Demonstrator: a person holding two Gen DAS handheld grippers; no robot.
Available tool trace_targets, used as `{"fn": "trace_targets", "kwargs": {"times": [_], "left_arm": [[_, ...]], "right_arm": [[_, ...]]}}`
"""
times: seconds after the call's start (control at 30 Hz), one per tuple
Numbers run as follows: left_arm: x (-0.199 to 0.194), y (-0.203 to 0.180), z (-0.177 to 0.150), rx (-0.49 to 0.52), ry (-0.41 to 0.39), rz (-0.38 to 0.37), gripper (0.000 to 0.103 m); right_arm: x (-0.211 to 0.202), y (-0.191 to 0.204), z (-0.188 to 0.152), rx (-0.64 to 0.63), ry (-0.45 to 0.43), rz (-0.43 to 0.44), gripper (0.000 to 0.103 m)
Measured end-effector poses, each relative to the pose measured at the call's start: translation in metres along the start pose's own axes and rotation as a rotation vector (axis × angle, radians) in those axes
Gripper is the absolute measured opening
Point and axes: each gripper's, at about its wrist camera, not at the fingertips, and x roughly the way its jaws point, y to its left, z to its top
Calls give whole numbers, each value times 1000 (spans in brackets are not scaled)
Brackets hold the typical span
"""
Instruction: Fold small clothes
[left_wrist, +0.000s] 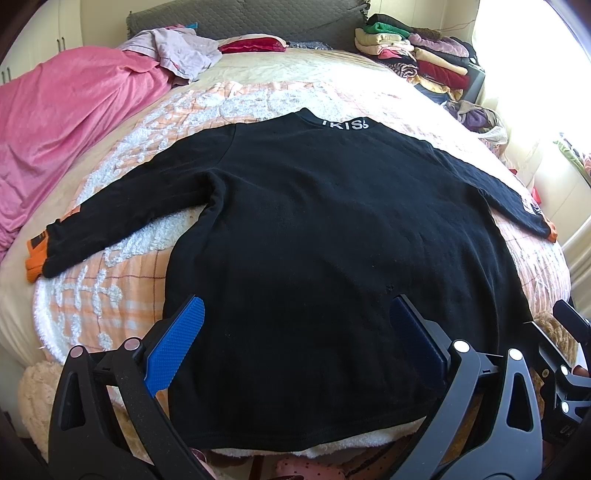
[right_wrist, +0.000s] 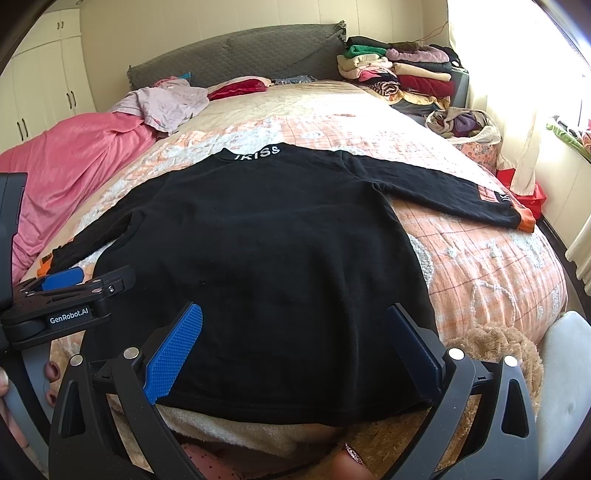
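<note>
shirt: black long-sleeve shirt (left_wrist: 314, 240) lies flat on the bed (left_wrist: 258, 99), back up, both sleeves spread out to the sides, hem toward the cameras
collar: white lettering on the collar band (right_wrist: 258, 152), at the far end of the shirt
cuffs: orange cuff (left_wrist: 35, 264) at the end of the left sleeve, orange cuff (right_wrist: 526, 221) at the end of the right sleeve
left gripper: left gripper (left_wrist: 299, 332) hovers over the shirt's hem area, jaws spread wide, nothing between the blue pads (left_wrist: 177, 343)
right gripper: right gripper (right_wrist: 295, 339) over the hem too, to the right of the left one, jaws spread wide, gripping nothing
contact: cannot tell if either gripper touches the fabric
hand: fingers with dark nail polish (right_wrist: 51, 373) on the left gripper's handle, seen in the right wrist view
bed cover: orange-and-white checked blanket (right_wrist: 480, 266) directly under the shirt
other: pink sheet (left_wrist: 66, 129) left of the shirt; stack of folded clothes (right_wrist: 402, 74) beyond the shirt's right sleeve, near the headboard (right_wrist: 236, 51)
</note>
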Motion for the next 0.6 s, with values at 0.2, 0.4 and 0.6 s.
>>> {"fn": "trace_targets", "kwargs": {"times": [0.2,0.4,0.6], "left_arm": [[4,-3,8,-6,-2,-7,95],[5,-7,25,-6,-4,-14,95],[7,-13,45,-1,-14,-26,95]], "right_arm": [[1,-2,5,1,0,-10,99],[7,-12,29,20,-2,-16,99],[7,-27,57,51,-37,-44,99]]}}
